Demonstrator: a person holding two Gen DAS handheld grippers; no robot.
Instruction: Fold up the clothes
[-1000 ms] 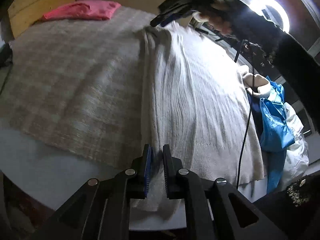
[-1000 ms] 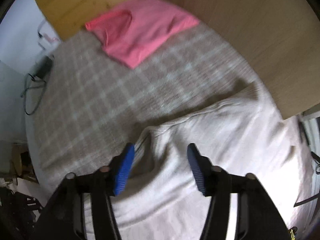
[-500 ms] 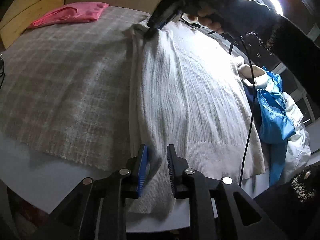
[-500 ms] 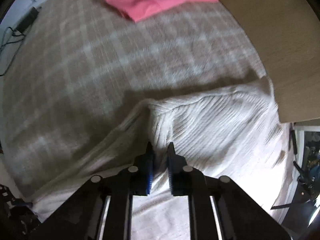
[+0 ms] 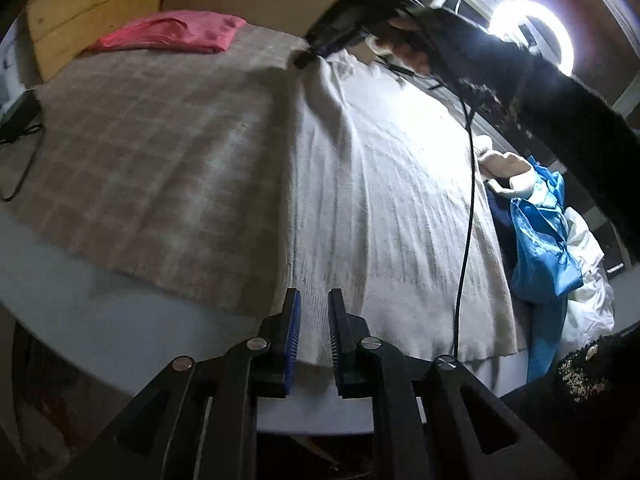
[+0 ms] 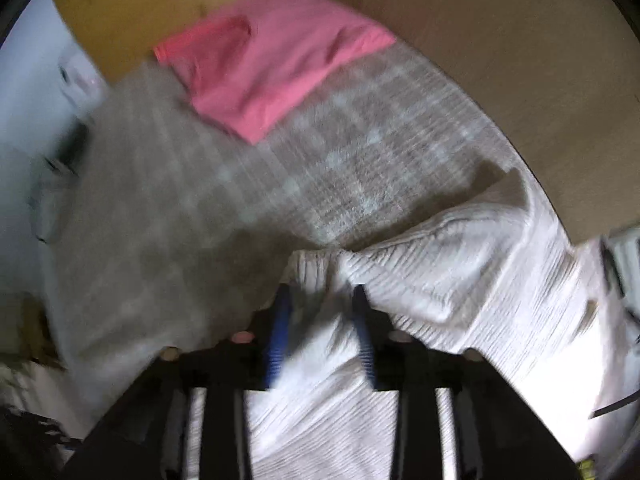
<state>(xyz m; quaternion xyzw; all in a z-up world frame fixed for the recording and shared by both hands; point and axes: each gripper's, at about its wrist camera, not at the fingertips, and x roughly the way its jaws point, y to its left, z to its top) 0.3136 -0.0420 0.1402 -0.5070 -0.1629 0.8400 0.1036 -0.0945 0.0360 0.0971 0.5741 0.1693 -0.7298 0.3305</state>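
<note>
A white ribbed sweater (image 5: 380, 200) lies spread along the right half of a checked blanket (image 5: 160, 152). My left gripper (image 5: 314, 300) hovers over its near hem. Its jaws are opening, the hem shows between them, and the pads do not press on it. At the far corner a hand in a dark sleeve holds my right gripper (image 5: 304, 56) pointing down. In the blurred right wrist view, the right gripper (image 6: 320, 292) is opening its jaws, and a bunched fold of the sweater (image 6: 460, 264) stands loose between them.
A folded pink garment (image 5: 172, 32) lies at the blanket's far end by wooden boards. To the sweater's right sits a heap with blue satin cloth (image 5: 540, 232). A black cable (image 5: 466, 220) hangs across the sweater. A ring light (image 5: 528, 32) glares at upper right.
The right jaws closed onto the sweater's far corner and have since spread apart again. The left jaws have widened a little around the hem, and the left view has lifted slightly.
</note>
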